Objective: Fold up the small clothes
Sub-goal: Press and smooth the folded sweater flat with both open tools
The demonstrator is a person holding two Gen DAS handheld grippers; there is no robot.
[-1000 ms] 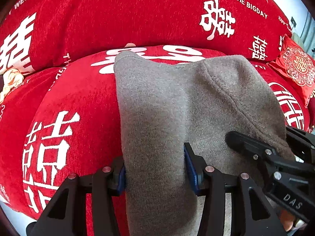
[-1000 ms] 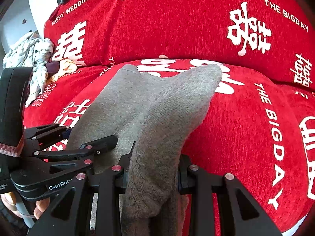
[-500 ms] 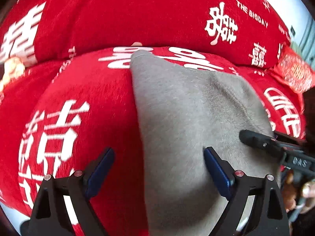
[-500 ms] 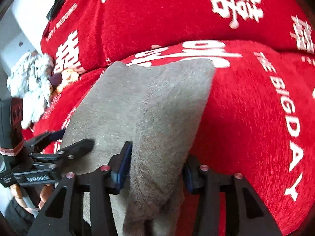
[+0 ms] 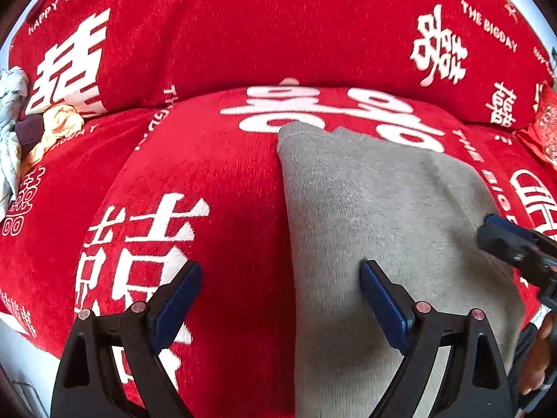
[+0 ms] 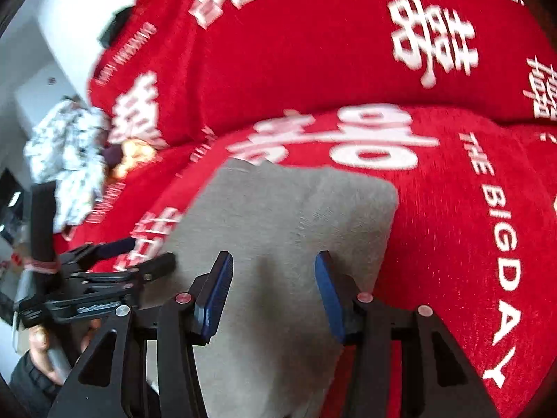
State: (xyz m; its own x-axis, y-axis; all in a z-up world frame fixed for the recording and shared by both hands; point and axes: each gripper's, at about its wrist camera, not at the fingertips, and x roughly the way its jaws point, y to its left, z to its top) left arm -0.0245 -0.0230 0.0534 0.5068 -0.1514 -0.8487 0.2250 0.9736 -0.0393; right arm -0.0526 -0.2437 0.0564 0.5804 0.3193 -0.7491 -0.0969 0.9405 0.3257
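A grey knitted garment (image 5: 376, 216) lies flat on the red sofa seat (image 5: 209, 174), its near end running off the front edge. My left gripper (image 5: 280, 285) is open above its left edge, one finger over the red cover and one over the grey cloth, holding nothing. My right gripper (image 6: 273, 278) is open over the garment (image 6: 278, 216) and holds nothing. The right gripper's tip (image 5: 508, 240) shows at the garment's right side in the left wrist view. The left gripper (image 6: 132, 254) shows at the left in the right wrist view.
The red sofa back cushion (image 5: 278, 28) with white lettering rises behind the seat. A heap of light and yellow clothes (image 5: 21, 132) lies at the sofa's left end, also in the right wrist view (image 6: 69, 153). A red patterned pillow (image 5: 543, 129) sits at far right.
Both grippers have opened and let go of the grey garment, which has dropped flat onto the seat. Both have drawn back a little, the left one shifting left.
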